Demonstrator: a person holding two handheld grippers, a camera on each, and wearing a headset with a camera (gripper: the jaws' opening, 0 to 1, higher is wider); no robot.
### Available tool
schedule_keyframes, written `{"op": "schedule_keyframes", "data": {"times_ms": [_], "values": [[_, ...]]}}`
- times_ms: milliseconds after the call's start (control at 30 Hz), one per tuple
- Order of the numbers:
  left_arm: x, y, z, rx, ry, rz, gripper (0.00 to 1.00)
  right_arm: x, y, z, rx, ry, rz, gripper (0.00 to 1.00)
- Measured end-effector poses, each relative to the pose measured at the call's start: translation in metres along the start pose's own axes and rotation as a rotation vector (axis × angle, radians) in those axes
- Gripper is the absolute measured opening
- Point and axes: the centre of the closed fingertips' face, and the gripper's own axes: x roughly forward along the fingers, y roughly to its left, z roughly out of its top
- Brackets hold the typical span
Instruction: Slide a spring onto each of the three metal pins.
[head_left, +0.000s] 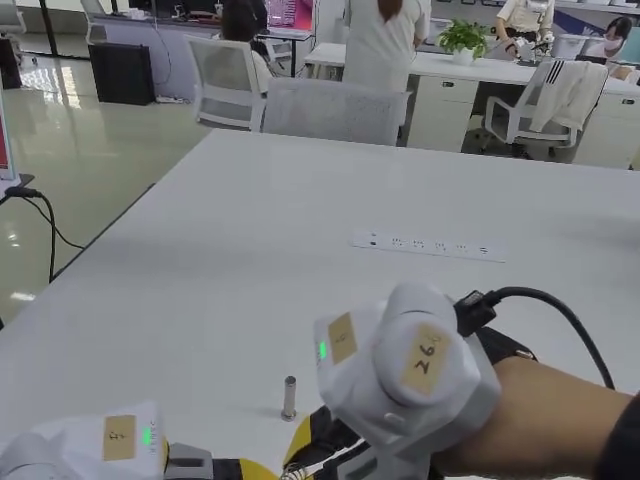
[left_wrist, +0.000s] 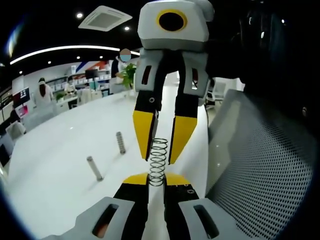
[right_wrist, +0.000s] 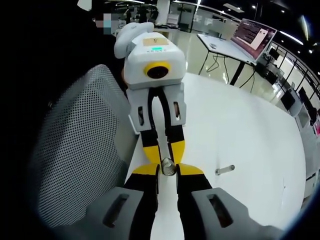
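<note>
Close to the near edge of a white table (head_left: 250, 230), the left gripper (left_wrist: 156, 181) and the right gripper (right_wrist: 167, 172) are meeting tip to tip. Each is pinching one end of the same spring (left_wrist: 158, 161), with its jaws drawn in against the coils. A metal pin (left_wrist: 120, 142) and a second pin (left_wrist: 94, 168) are standing upright nearby, apart from the spring. A mesh chair back (left_wrist: 260, 165) is crowding one side. On the other, open tabletop is stretching away to a power strip (head_left: 428, 245).
</note>
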Motion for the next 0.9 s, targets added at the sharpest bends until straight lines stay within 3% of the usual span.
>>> {"op": "schedule_keyframes", "data": {"times_ms": [367, 600, 900], "values": [[0.003, -0.002, 0.005, 0.024, -0.003, -0.005, 0.03, 0.004, 0.001, -0.005, -0.005, 0.029, 0.012, 0.08], [0.003, 0.001, 0.004, -0.003, -0.016, 0.008, 0.04, 0.003, -0.002, -0.005, -0.007, 0.036, 0.006, 0.08], [0.0, 0.003, -0.01, -0.045, 0.001, 0.025, 0.1, -0.004, -0.014, -0.009, -0.001, 0.046, -0.022, 0.08]]}}
